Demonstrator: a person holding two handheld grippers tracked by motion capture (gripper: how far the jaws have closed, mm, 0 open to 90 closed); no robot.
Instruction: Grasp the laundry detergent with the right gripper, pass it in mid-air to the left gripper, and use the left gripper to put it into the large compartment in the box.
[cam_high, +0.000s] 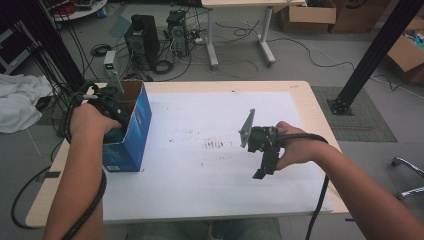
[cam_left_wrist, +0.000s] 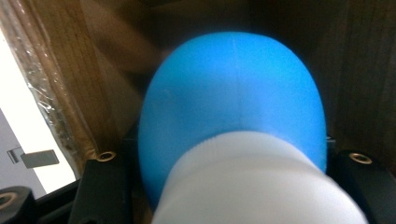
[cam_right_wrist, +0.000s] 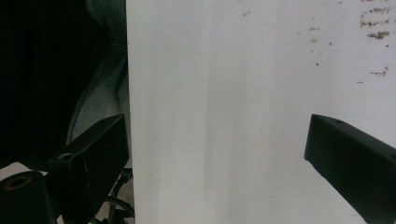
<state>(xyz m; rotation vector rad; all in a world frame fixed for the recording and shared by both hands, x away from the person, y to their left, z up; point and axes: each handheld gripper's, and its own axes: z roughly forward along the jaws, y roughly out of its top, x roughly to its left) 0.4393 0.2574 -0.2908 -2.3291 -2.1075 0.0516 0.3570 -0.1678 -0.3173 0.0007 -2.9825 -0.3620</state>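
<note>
1. Left side: the left gripper (cam_high: 111, 107) is down inside the blue cardboard box (cam_high: 131, 131), jaws clamped on a blue-and-white object (cam_left_wrist: 233, 126) held within the box's brown walls.
2. Risk: that rounded body could squirt out of the grip.
3. Risk: lifting crooked may catch the rim and tip the box.
4. Right side: the right gripper (cam_high: 262, 165) hovers wide and empty over the white mat (cam_high: 210, 185).

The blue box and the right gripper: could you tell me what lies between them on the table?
Nothing but bare white sheet with brown specks, between blue box and right gripper, in the high view.
</note>
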